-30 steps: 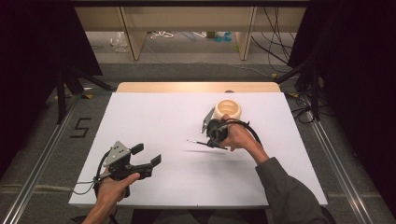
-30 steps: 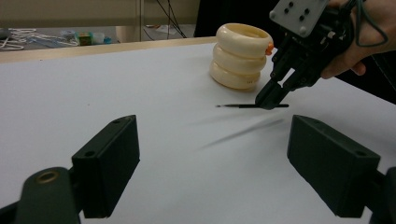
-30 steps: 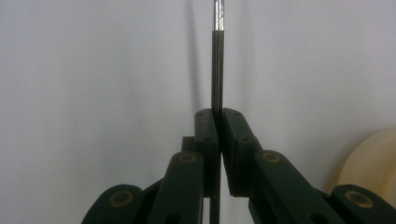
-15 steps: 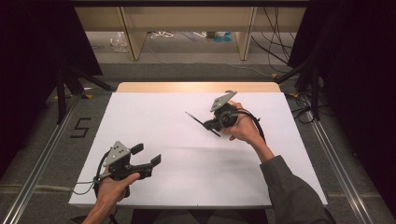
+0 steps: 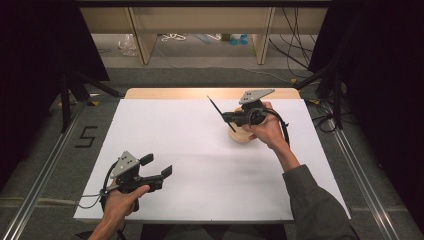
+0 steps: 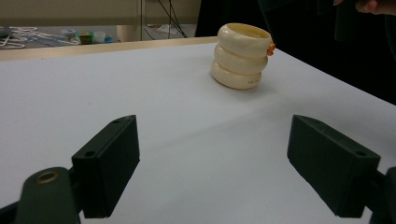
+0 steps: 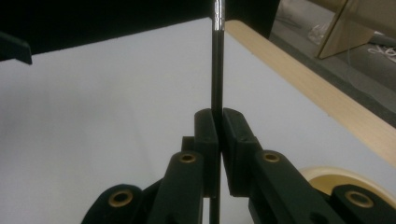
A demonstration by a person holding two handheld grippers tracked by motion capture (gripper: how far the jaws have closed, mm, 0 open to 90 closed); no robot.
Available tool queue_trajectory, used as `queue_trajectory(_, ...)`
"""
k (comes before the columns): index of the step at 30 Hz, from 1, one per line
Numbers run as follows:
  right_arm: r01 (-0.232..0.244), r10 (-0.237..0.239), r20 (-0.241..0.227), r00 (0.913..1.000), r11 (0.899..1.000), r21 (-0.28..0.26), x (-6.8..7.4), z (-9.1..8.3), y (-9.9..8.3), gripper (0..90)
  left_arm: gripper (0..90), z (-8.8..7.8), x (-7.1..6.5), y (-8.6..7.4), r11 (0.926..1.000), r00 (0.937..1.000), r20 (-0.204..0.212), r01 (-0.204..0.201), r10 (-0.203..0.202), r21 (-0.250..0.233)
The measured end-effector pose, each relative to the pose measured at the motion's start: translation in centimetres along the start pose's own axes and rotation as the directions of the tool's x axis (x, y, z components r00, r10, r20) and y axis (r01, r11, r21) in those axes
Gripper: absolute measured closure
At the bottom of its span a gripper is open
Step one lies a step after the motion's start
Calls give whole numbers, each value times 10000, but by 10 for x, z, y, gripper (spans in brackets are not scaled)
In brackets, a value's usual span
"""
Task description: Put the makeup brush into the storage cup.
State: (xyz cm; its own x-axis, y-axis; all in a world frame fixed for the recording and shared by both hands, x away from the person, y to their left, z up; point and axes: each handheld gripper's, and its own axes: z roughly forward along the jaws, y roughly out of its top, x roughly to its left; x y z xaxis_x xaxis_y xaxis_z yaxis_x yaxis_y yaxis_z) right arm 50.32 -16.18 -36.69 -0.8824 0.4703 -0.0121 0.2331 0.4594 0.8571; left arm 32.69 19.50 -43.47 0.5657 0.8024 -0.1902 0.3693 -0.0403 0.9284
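One thin black rod (image 7: 217, 70), clamped

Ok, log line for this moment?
right tongs: shut on thin black rod | left tongs: open | cream ringed holder: on table

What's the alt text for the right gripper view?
The right tool is shut on a thin dark rod that runs straight up between its black jaws. Behind lies the white table with its wooden far edge, and a cream ribbed holder peeks in at lower right.
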Motion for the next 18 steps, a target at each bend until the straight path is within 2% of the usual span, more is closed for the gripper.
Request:
queue_trajectory(1, -2, 7, 184, 9998, 9996, -268, -2, -2, 1, 858, 162, 0, 0, 0, 10000, 10000, -8, 7, -7, -4)
queue_trajectory(6, -298, 339, 488, 9982, 9961, -825, -11, -9, 2, 857, 162, 0, 1, 0, 10000, 10000, -37, -38, 38, -9)
queue_trajectory(10, -418, 482, 616, 9969, 9940, -1010, -19, -14, 2, 857, 162, 0, 1, 0, 10000, 10000, -32, -15, 15, -45)
queue_trajectory(11, -362, 453, 795, 9958, 9931, -1118, -21, -14, 2, 857, 162, -1, 1, 0, 10000, 10000, -25, -21, 21, -53)
queue_trajectory(14, -596, 681, 711, 9951, 9915, -1161, -26, -15, 0, 857, 162, -1, 1, 1, 10000, 10000, -21, -62, 62, -71)
queue_trajectory(16, -687, 806, 940, 9923, 9899, -1238, -31, -17, -3, 857, 162, -1, 1, 0, 10000, 10000, -52, -36, 35, -65)
queue_trajectory(18, -732, 844, 926, 9921, 9903, -1184, -33, -17, -3, 857, 162, -1, 1, 1, 10000, 10000, -58, -46, 45, -64)
